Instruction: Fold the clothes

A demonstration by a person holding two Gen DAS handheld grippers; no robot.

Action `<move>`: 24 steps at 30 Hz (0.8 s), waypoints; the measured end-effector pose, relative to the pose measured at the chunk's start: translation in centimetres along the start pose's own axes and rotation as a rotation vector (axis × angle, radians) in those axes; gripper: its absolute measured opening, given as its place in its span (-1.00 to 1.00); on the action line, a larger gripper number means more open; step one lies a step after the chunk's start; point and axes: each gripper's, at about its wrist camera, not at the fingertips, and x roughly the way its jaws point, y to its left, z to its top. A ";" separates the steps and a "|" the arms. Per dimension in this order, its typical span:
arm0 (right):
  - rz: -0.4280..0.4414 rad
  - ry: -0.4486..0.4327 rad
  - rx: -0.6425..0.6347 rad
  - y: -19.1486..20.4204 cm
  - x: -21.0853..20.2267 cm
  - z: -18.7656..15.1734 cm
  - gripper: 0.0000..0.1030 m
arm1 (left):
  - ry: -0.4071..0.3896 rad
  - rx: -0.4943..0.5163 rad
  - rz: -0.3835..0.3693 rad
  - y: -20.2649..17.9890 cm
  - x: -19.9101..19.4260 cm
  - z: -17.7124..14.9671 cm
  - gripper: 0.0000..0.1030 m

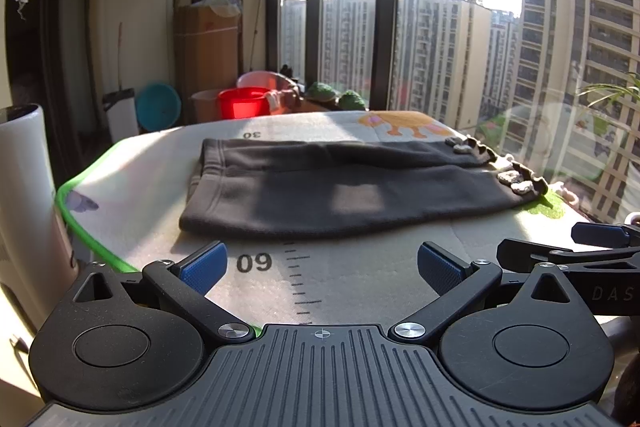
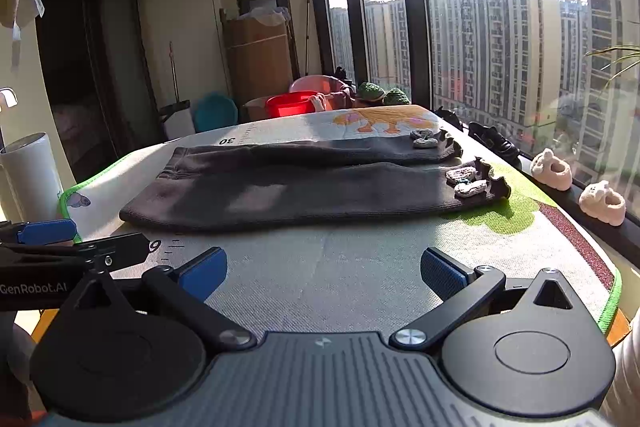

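Dark grey children's trousers (image 1: 320, 187) lie flat across the printed mat (image 1: 360, 291), waistband to the left, frilled cuffs with small bows (image 1: 516, 183) to the right. In the right wrist view the trousers (image 2: 304, 187) show both legs side by side. My left gripper (image 1: 322, 267) is open and empty, just short of the trousers' near edge. My right gripper (image 2: 324, 273) is open and empty, also short of the near edge, to the right of the left one. The right gripper shows at the left wrist view's right edge (image 1: 600, 247); the left gripper shows in the right wrist view (image 2: 48, 239).
A white cylinder (image 1: 24, 187) stands at the mat's left edge. Behind the table are a red basin (image 1: 242, 103), a teal basin (image 1: 158, 107) and a cardboard box (image 1: 208, 43). Two fluffy slippers (image 2: 576, 187) and black shoes (image 2: 494, 141) sit on the window ledge.
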 end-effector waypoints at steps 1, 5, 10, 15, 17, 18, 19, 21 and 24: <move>0.000 0.001 0.000 0.0 0.0 0.0 1.00 | 0.001 0.000 0.000 0.0 0.0 0.0 1.00; 0.001 0.004 0.002 0.0 0.0 0.0 1.00 | 0.005 -0.001 -0.001 0.0 0.1 0.0 1.00; 0.001 0.007 0.003 0.0 0.0 0.0 1.00 | 0.010 -0.003 -0.002 -0.1 0.3 -0.1 1.00; 0.001 0.008 0.002 0.1 0.0 0.0 1.00 | 0.013 -0.004 -0.002 -0.2 0.3 -0.1 1.00; 0.000 0.009 0.003 0.1 0.0 -0.1 1.00 | 0.014 -0.005 -0.002 -0.2 0.3 -0.1 1.00; 0.000 0.009 0.003 0.1 0.0 -0.1 1.00 | 0.015 -0.004 -0.002 -0.2 0.4 -0.1 1.00; 0.000 0.009 0.003 0.2 0.0 -0.2 1.00 | 0.016 -0.004 -0.002 -0.2 0.4 -0.1 1.00; 0.000 0.009 0.003 0.2 0.1 -0.2 1.00 | 0.017 -0.004 -0.002 -0.2 0.4 -0.1 1.00; 0.000 0.011 0.004 0.2 0.1 -0.2 1.00 | 0.018 -0.003 -0.002 -0.3 0.5 -0.1 1.00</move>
